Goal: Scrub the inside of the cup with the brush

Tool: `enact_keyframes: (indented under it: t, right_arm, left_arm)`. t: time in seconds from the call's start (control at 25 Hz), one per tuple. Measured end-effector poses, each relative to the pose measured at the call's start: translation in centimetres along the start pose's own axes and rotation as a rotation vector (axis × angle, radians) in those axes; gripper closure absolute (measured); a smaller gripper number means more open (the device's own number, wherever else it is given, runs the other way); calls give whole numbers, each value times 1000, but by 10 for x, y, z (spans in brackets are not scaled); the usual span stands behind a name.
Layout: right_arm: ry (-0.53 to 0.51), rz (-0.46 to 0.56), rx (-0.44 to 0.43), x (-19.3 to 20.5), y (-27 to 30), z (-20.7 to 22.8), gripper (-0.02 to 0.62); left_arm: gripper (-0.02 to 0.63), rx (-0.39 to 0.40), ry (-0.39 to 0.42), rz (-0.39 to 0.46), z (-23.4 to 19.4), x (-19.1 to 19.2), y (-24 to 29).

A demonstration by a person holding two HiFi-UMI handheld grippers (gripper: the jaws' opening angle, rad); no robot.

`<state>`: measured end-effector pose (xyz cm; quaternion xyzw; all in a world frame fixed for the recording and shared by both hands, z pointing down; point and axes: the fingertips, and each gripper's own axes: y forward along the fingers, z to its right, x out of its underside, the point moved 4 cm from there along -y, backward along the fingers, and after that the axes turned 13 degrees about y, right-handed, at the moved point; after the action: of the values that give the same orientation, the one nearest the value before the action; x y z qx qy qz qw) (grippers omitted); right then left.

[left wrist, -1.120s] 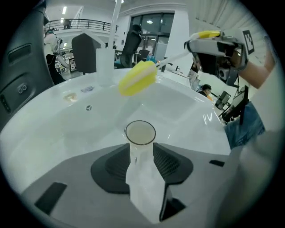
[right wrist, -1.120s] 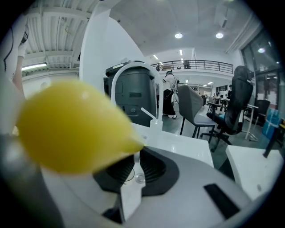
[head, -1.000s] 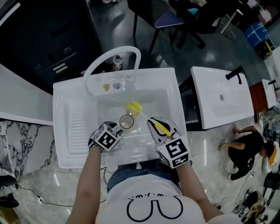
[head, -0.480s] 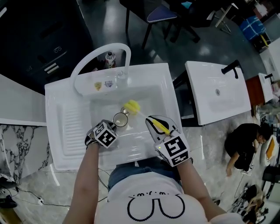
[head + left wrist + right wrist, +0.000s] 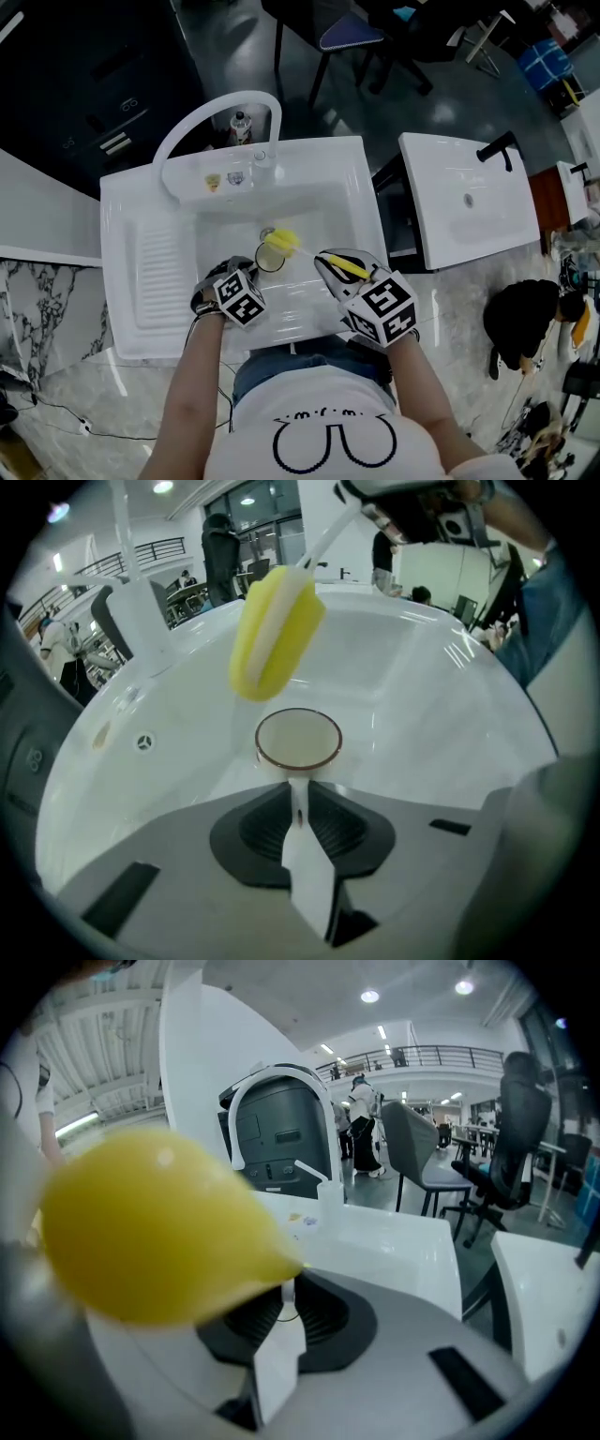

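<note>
Grey left tongs (image 5: 297, 794) are pinched together on the thin white handle of the cup (image 5: 298, 739). The cup stands mouth-up in the sink (image 5: 323, 202); whether it touches the bottom cannot be told. The right tongs (image 5: 279, 1288) are closed on the brush (image 5: 274, 635). Its yellow grip is a blur that hides the jaw tips in the right gripper view. The sponge head hangs just above the cup's rim, outside it, half covering the cup in the head view.
</note>
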<state>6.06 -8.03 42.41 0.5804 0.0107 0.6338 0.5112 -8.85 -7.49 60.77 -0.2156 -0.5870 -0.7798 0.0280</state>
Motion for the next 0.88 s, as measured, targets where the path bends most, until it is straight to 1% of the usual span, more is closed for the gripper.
enact_keyframes:
  t: [0.12,0.2,0.28,0.4,0.56,0.88]
  right_arm:
    - [49,-70,-29,11,-1,1,551]
    - [63,-105,-18,20,-1,3,551]
    - [83,-118,-16,27,2,4,551]
    - [111,-130,-43,34,11,3,551]
    - [91,-184,-43,46,20,4,551]
    - [73,-226,-68,52,25,7,551]
  left_arm:
    - [538,-7,38,-12,2,-2,0]
    - [538,-8,52,-17,2,-4,0]
    - [538,-16,75,-24,3,-5,0]
    - [538,-30,104,-37,4,-6,0]
    - [538,-35,117,-43,6,-8,-1]
    - [538,-26,148,-52,10,-8,-1]
